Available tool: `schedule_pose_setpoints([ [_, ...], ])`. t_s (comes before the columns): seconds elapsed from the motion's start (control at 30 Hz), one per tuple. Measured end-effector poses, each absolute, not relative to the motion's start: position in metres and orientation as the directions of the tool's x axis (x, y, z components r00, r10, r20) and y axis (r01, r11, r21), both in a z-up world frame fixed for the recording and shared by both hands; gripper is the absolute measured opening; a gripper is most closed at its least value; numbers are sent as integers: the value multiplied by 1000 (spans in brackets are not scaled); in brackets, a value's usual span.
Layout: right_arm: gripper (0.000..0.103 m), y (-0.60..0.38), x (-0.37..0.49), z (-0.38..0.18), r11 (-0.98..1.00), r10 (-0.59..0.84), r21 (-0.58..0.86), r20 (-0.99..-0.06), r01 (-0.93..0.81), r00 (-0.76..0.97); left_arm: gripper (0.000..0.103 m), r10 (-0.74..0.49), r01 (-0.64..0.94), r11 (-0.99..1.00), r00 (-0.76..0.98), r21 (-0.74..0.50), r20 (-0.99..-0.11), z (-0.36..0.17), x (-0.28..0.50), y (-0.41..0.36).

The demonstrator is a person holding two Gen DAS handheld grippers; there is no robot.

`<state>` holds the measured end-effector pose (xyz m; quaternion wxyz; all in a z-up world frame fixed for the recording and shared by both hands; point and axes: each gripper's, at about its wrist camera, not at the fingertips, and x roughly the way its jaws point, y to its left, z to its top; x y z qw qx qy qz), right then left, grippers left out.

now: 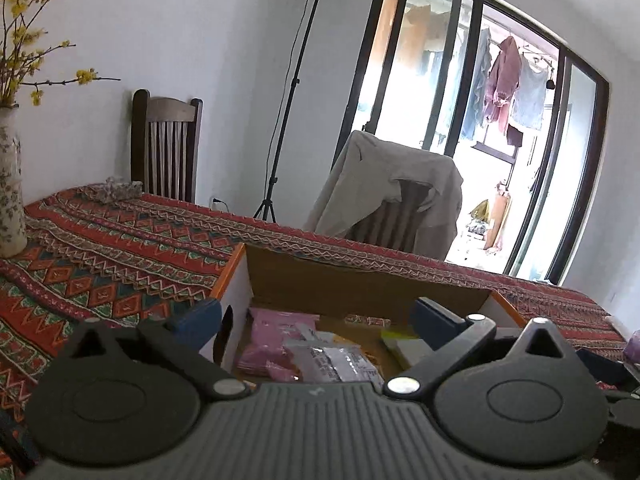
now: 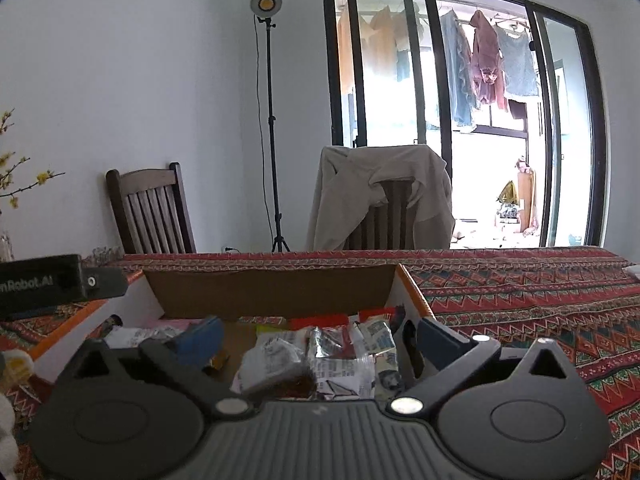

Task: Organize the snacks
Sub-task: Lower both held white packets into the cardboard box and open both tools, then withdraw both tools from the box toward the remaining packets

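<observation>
Snack packets [image 2: 320, 360] lie in the box [image 2: 272, 292] between wide, empty jaws

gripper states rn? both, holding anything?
Left gripper: open, holding nothing, over the snack box.
Right gripper: open, holding nothing.

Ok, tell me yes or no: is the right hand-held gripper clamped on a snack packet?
No, the right hand-held gripper stands wide open over the cardboard box, its blue fingers clear of the snack packets lying inside.

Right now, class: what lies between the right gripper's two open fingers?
In the right wrist view, the right gripper stands open over the cardboard box; between its fingers lie loose snack packets, none pressed by the pads.
</observation>
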<state>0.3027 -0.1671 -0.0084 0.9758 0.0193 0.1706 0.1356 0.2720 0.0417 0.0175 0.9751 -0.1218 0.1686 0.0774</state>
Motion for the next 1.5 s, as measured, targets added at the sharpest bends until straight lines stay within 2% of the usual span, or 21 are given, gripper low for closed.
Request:
schedule_pose_setpoints([
  [0.37,103,-171,299,-5,967,254,85,-326,-239,911,103,107,-194,957,927,-216,-359,17,270,44],
  [0.8,103,-177,279,25,964,265,68,-300,-257,916,103,82,-184,947,930,-263,-358,51,245,39],
  [1.17,103,-198,234,25,966,251,32,-336,-255,908,103,91,-189,956,919,-226,-383,47,198,37],
  [1.5,103,-236,200,0,971,221,6,-401,-239,889,103,98,-187,970,887,-156,-452,15,158,43],
])
